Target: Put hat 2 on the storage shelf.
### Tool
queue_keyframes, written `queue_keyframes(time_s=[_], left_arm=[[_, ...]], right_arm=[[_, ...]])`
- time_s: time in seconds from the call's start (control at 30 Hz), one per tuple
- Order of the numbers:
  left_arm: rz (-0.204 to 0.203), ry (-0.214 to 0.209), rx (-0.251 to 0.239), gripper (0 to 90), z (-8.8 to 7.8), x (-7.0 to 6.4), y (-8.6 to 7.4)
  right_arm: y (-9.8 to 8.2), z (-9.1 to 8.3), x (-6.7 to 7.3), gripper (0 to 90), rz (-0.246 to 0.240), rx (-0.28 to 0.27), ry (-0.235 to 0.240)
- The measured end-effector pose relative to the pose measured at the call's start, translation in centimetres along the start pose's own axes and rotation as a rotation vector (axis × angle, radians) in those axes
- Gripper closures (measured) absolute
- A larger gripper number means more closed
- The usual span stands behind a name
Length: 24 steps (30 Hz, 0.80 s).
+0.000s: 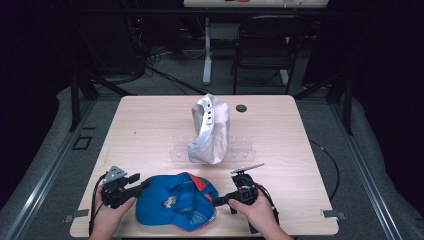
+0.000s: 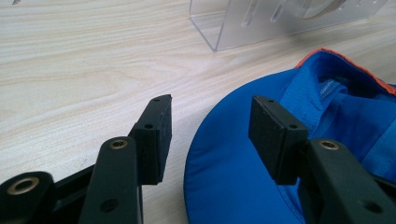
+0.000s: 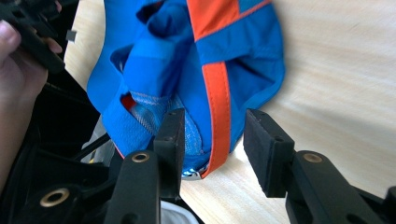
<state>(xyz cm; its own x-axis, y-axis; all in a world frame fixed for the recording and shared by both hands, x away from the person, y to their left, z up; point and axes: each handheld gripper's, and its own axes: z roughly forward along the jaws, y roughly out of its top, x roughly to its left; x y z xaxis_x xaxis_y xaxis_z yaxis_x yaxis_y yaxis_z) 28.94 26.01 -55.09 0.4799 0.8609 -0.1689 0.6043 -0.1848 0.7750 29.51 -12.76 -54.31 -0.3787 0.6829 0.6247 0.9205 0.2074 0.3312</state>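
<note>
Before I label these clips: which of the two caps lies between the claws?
The blue cap with orange trim, at the table's near edge, a claw on each side. The white cap sits farther back on the clear stand.

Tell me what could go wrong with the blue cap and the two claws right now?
1. The left claw is open around the brim of the blue cap; if it shuts too near the edge, the brim may slip out.
2. The right claw stands open at the cap's back edge with the orange stripe; it might pinch only loose cloth and bunch it up.
3. The clear stand holding the white cap sits close by, so a big swing could bump it.
</note>
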Motion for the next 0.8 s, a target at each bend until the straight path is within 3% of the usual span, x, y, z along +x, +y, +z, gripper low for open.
queue_keyframes(time_s=[0.2, 0.23, 0.43, 0.67, 0.8], left_arm=[[0.002, 0.002, 0.002, 49.5, 0.1, 0.0, 0.0], [0.002, 0.003, 0.002, 49.4, 0.1, 0.0, 0.0], [0.001, 0.002, 0.004, 49.2, 0.1, 0.1, -0.1], [-0.004, 0.007, -0.003, 49.1, 0.1, 0.1, -0.1], [0.001, 0.004, 0.001, 49.1, 0.1, 0.1, -0.1]], right_arm=[[-0.2, 1.6, -0.3, 58.6, 0.008, 0.023, 0.011], [-0.2, 1.7, -0.3, 58.6, 0.016, 0.046, 0.003], [-0.2, 2.7, -0.4, 60.3, 0.041, 0.054, 0.048], [0.1, 2.3, -0.1, 71.2, 0.06, 0.056, 0.062], [0.3, 2.0, -0.1, 73.6, 0.098, 0.073, 0.072]])
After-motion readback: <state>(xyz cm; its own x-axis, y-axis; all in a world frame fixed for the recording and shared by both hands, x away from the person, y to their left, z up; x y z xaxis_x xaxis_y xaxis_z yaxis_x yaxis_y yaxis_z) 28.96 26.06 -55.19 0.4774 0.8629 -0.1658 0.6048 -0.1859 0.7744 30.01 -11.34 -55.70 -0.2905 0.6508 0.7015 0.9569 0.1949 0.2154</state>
